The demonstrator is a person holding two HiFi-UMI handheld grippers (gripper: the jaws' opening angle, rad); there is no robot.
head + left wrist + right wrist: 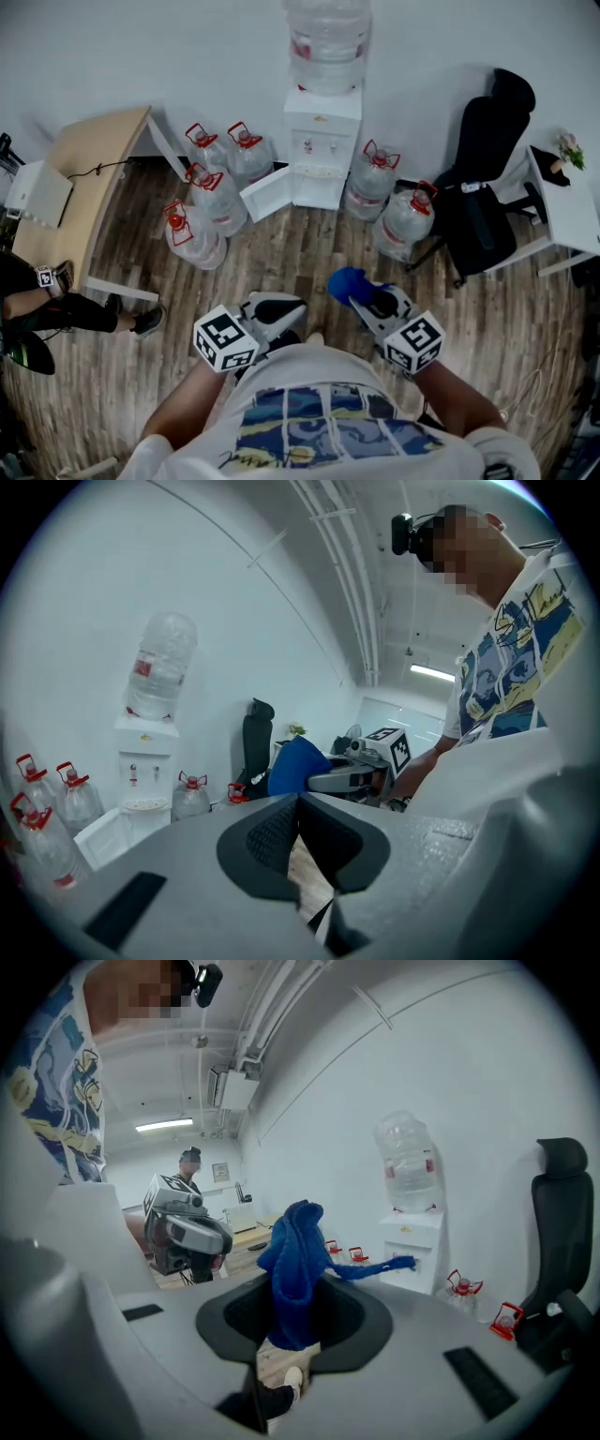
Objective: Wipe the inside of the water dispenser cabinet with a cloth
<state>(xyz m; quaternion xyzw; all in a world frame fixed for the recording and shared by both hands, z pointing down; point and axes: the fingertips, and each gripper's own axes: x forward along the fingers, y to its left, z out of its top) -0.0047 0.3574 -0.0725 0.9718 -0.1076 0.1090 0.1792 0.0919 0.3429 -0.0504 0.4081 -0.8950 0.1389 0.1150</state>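
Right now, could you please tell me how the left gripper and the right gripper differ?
The right gripper is shut on a blue cloth; the left gripper is shut on nothing. The blue cloth bunches above the right gripper's jaws, while the left gripper's jaws show only floor behind. Both are held before the person, apart from the water dispenser.

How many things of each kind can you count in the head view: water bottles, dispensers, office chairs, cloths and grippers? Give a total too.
Water bottles on the floor: 6
Water bottle on top of the dispenser: 1
Water dispenser: 1
Office chair: 1
Blue cloth: 1
Grippers, left gripper and right gripper: 2
Total: 12
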